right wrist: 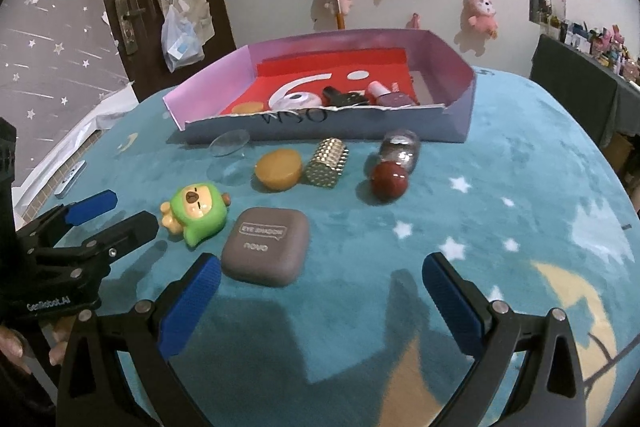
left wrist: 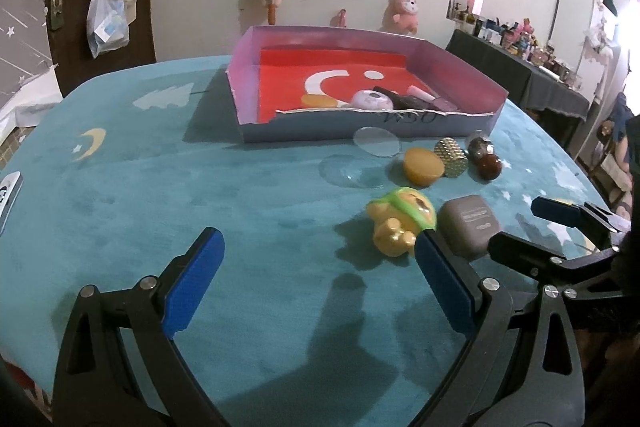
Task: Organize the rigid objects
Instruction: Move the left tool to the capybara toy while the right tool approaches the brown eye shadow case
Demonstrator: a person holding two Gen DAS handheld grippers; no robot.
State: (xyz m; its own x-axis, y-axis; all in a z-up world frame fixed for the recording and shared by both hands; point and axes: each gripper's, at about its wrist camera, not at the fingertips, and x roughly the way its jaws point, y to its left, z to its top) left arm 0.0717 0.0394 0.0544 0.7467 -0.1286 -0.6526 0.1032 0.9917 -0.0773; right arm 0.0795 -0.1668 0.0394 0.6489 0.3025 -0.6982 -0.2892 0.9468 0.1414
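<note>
A purple box [left wrist: 256, 71] [right wrist: 460, 63] with a red floor stands at the far side of the teal table and holds several small items. In front of it lie a clear lens [right wrist: 229, 143], an orange puck [left wrist: 423, 166] [right wrist: 279, 169], a gold studded cylinder [left wrist: 451, 157] [right wrist: 327, 163], a glitter bottle with a red ball cap [left wrist: 485, 157] [right wrist: 394, 169], a green-hooded bear toy [left wrist: 400, 223] [right wrist: 195, 213] and a grey eyeshadow case [left wrist: 470, 227] [right wrist: 266, 246]. My left gripper [left wrist: 316, 283] is open and empty, left of the toy. My right gripper [right wrist: 320, 301] is open and empty, just before the case.
The right gripper shows in the left wrist view [left wrist: 552, 227] beside the case. The left gripper shows in the right wrist view [right wrist: 100, 219] next to the toy. A small tin [right wrist: 70, 179] lies at the table's left edge. A dark door and wall hangings stand behind.
</note>
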